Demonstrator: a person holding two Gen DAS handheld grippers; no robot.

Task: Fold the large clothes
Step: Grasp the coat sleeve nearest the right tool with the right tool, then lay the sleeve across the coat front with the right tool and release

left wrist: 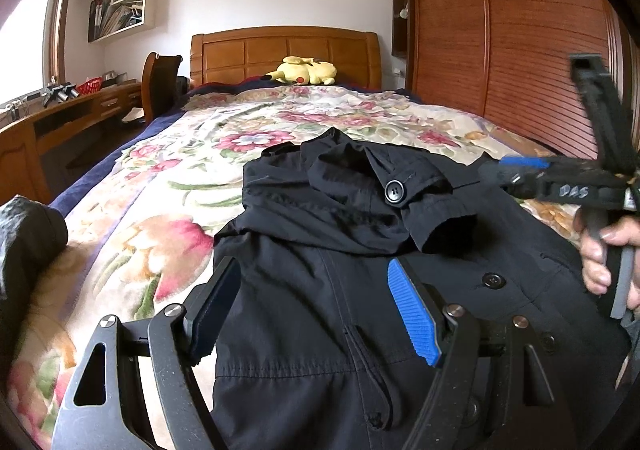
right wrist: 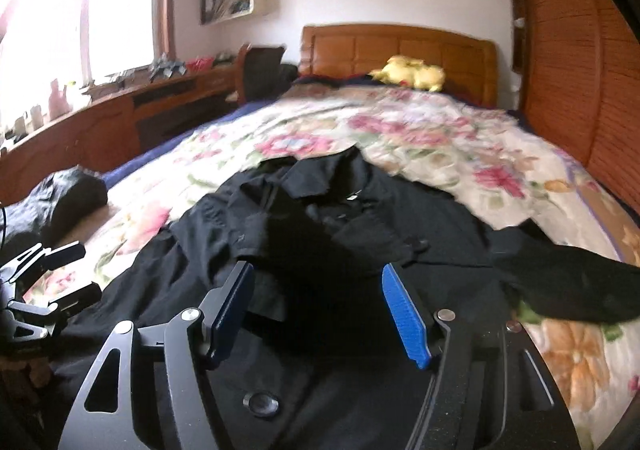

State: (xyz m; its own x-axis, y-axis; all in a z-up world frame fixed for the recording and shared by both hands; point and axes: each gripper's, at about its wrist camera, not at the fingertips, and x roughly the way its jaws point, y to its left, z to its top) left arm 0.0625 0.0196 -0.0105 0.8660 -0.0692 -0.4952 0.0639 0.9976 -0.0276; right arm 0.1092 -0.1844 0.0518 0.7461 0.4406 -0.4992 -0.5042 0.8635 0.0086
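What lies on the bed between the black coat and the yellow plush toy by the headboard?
Only the floral bedspread: nothing sits on it between the coat and the plush toy. The left wrist view shows this best.

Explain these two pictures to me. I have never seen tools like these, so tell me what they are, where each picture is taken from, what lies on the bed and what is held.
A person holds two hand-held grippers, each carrying a camera that looks along its fingers. One picture comes from the left gripper, the other from the right gripper. A black buttoned coat lies on the flowered bedspread, with one sleeve folded across it. A yellow plush toy sits by the wooden headboard. Both grippers are open and hold nothing.
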